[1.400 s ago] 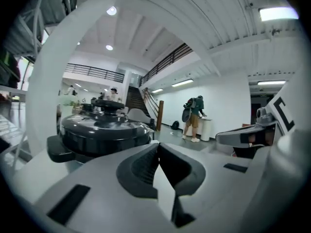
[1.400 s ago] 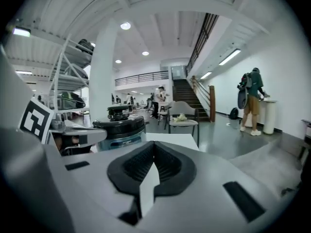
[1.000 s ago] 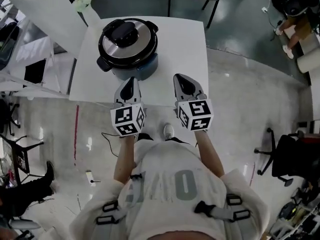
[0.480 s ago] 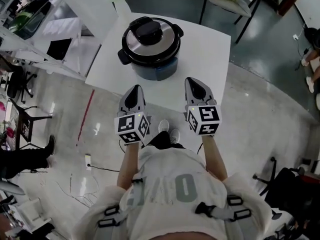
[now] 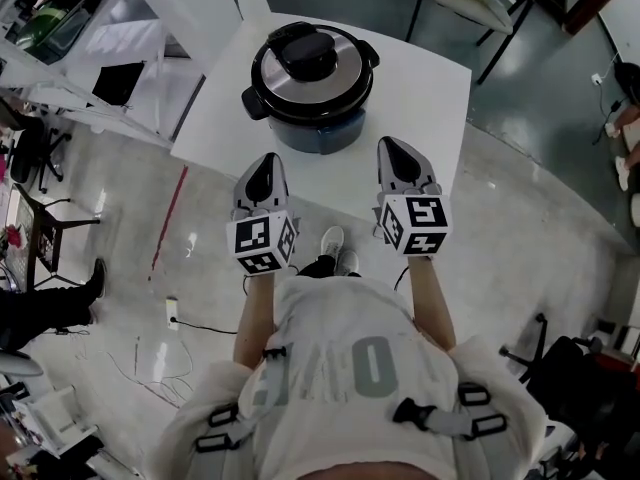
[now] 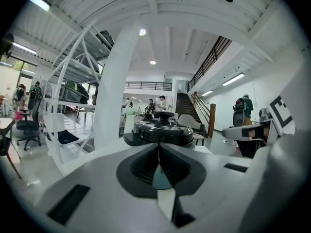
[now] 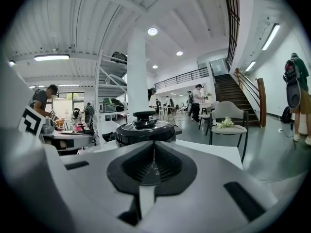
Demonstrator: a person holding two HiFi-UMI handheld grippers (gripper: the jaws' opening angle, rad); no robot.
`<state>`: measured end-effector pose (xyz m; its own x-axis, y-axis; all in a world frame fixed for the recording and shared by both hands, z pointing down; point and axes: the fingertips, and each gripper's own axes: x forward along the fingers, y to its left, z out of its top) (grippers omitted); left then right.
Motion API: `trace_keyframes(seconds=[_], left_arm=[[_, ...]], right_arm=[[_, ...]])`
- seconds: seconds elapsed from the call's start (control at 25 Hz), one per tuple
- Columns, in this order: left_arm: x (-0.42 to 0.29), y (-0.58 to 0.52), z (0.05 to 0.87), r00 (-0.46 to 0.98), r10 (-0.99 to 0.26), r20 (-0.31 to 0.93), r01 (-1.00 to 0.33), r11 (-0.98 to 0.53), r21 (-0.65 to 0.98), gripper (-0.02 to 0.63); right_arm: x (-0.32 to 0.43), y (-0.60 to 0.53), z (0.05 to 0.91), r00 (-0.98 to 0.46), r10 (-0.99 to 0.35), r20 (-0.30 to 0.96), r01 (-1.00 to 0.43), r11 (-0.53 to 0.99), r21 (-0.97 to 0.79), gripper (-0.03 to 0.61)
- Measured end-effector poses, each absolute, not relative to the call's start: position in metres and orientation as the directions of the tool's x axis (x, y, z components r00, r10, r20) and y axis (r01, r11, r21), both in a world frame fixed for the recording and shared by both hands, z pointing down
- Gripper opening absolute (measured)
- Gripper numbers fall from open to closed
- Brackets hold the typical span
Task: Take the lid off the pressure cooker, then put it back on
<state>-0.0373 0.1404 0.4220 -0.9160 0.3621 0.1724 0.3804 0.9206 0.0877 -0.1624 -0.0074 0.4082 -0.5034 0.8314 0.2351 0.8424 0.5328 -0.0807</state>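
Two tools, each with its jaws closed flat together and nothing between them, are held side by side in the lower centre of the head view.

Left tool (image 5: pixel 264 160): grey shell with dark inner pads. In the left gripper view (image 6: pixel 159 149) the pads meet in one thin seam. A black-and-white marker cube (image 5: pixel 262 243) sits at its rear.

Right tool (image 5: pixel 392 146): same build. In the right gripper view (image 7: pixel 153 152) its pads are likewise pressed on each other. Its own marker cube (image 5: pixel 414 225) lies just ahead of the person's forearm.

Both tips lie over the near edge of the white square counter (image 5: pixel 425 98), apart from each other.

Round dark pressure cooker (image 5: pixel 320 133) with black side handles: stands on the counter in the upper centre of the head view. It is just beyond the left tool's tip and up-left of the right tool, touched by neither.

Brushed-steel lid (image 5: pixel 310 60) with a black central handle: seated on the pressure cooker.

In the left gripper view the pressure cooker (image 6: pixel 158 134) rises directly above the closed jaw line, centre frame. In the right gripper view it (image 7: pixel 144 130) stands slightly left of that line.

Surroundings: the person's pale shoes (image 5: pixel 338 250) show between the tools, below the counter edge. A polished grey floor (image 5: pixel 530 198) lies around the counter. A white-seated chair (image 5: pixel 485 10) bearing flowers stands at upper right.
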Motion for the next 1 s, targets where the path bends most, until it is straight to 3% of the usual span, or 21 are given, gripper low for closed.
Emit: trace_keyframes(seconds=[0.08, 0.28, 0.4, 0.44, 0.56, 0.6, 0.68, 1.0], left_arm=[[-0.038, 0.144, 0.42, -0.917, 0.363, 0.166, 0.38, 0.92, 0.092, 0.02], [-0.037, 0.153, 0.416, -0.918, 0.369, 0.145, 0.384, 0.919, 0.092, 0.02], [-0.04, 0.157, 0.414, -0.934, 0.331, 0.132, 0.346, 0.931, 0.118, 0.026], [-0.041, 0.157, 0.413, -0.943, 0.31, 0.126, 0.325, 0.936, 0.134, 0.059], [-0.045, 0.156, 0.412, -0.963, 0.25, 0.099, 0.264, 0.948, 0.179, 0.287], [-0.046, 0.157, 0.412, -0.965, 0.245, 0.089, 0.258, 0.948, 0.184, 0.348], [-0.045, 0.159, 0.412, -0.964, 0.253, 0.082, 0.264, 0.946, 0.185, 0.382], [-0.04, 0.168, 0.422, -0.955, 0.272, 0.119, 0.293, 0.927, 0.233, 0.385]], right_arm=[[-0.162, -0.003, 0.406, -0.493, 0.839, 0.229, 0.849, 0.522, -0.086, 0.041], [-0.163, 0.007, 0.406, -0.477, 0.85, 0.223, 0.858, 0.505, -0.092, 0.043], [-0.163, 0.015, 0.406, -0.439, 0.87, 0.225, 0.876, 0.47, -0.11, 0.1], [-0.163, 0.018, 0.407, -0.427, 0.875, 0.228, 0.881, 0.46, -0.115, 0.17], [-0.166, 0.024, 0.411, -0.414, 0.88, 0.234, 0.886, 0.448, -0.12, 0.379], [-0.167, 0.025, 0.412, -0.415, 0.879, 0.234, 0.884, 0.45, -0.125, 0.394], [-0.17, 0.026, 0.414, -0.414, 0.879, 0.237, 0.881, 0.452, -0.14, 0.41], [-0.171, 0.029, 0.422, -0.396, 0.882, 0.256, 0.883, 0.442, -0.157, 0.41]])
